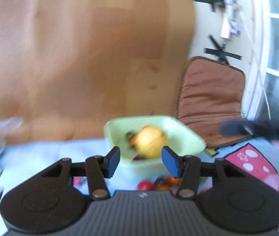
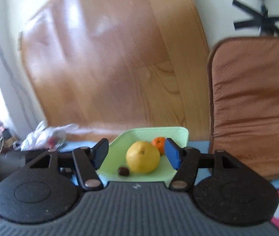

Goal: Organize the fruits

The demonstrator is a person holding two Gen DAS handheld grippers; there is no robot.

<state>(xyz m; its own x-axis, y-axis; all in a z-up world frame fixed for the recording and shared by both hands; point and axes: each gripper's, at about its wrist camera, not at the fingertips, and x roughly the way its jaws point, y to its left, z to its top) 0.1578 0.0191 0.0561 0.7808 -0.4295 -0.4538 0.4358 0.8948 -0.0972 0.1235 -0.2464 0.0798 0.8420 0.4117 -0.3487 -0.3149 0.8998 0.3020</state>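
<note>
**Both tongs apart over the green tray of fruit**

The left tongs (image 1: 141, 160) stand apart with nothing between their blue pads, hovering just short of a pale green tray (image 1: 190, 137). The left wrist view is heavily blurred; a large yellow citrus fruit (image 1: 151, 142) sits in the tray, and a few small red and orange fruits (image 1: 159, 182) lie on the cartoon-print mat (image 1: 257, 167) beside the tray's near wall, below the tongs.

The right tongs (image 2: 136, 154) are also apart and hold nothing. In that sharper view the tray (image 2: 117, 147) carries the yellow citrus fruit (image 2: 143, 159) in the middle, a small mandarin (image 2: 158, 144) touching or just behind it, and a small dark fruit (image 2: 123, 171) just beside its near left. A crumpled clear plastic bag (image 2: 45, 135) lies to the left on the mat. A brown cushion (image 2: 253, 102) lies right of the tray, on the wooden floor (image 2: 110, 59).
</note>
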